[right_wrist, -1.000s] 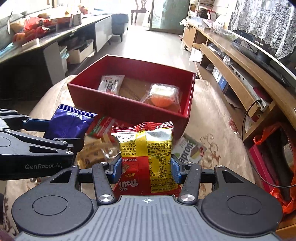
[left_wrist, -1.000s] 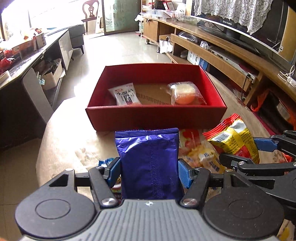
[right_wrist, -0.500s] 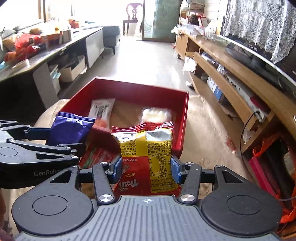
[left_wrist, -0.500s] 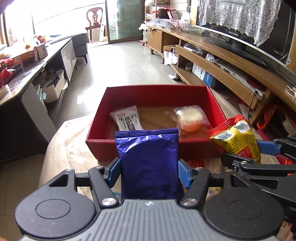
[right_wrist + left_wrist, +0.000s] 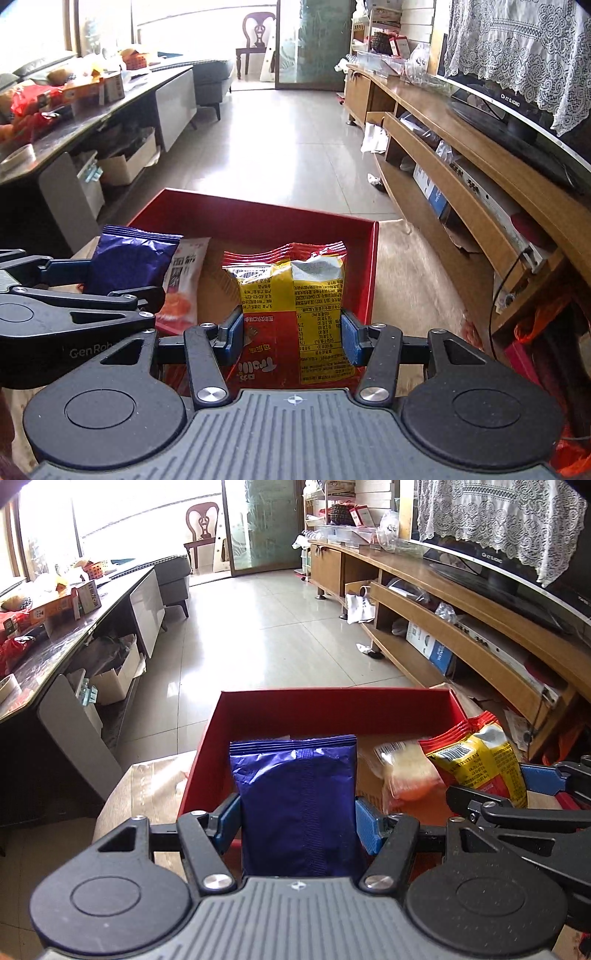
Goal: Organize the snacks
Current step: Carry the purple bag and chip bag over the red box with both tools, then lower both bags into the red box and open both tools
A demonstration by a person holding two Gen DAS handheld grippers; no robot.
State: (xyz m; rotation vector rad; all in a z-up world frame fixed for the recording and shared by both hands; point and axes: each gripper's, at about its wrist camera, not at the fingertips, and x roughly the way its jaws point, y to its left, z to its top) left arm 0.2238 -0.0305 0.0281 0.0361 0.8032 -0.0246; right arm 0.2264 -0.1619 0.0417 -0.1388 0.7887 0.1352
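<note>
The left gripper (image 5: 297, 818) clamps a blue packet (image 5: 295, 797); the right gripper (image 5: 291, 330) clamps a yellow-and-red packet (image 5: 291, 295). Both packets hang over the red box (image 5: 325, 710), where two wrapped snacks (image 5: 183, 280) lie.

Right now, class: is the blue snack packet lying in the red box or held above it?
Held above it. The left tongs grip the blue snack packet by its sides, upright, over the red box.
</note>
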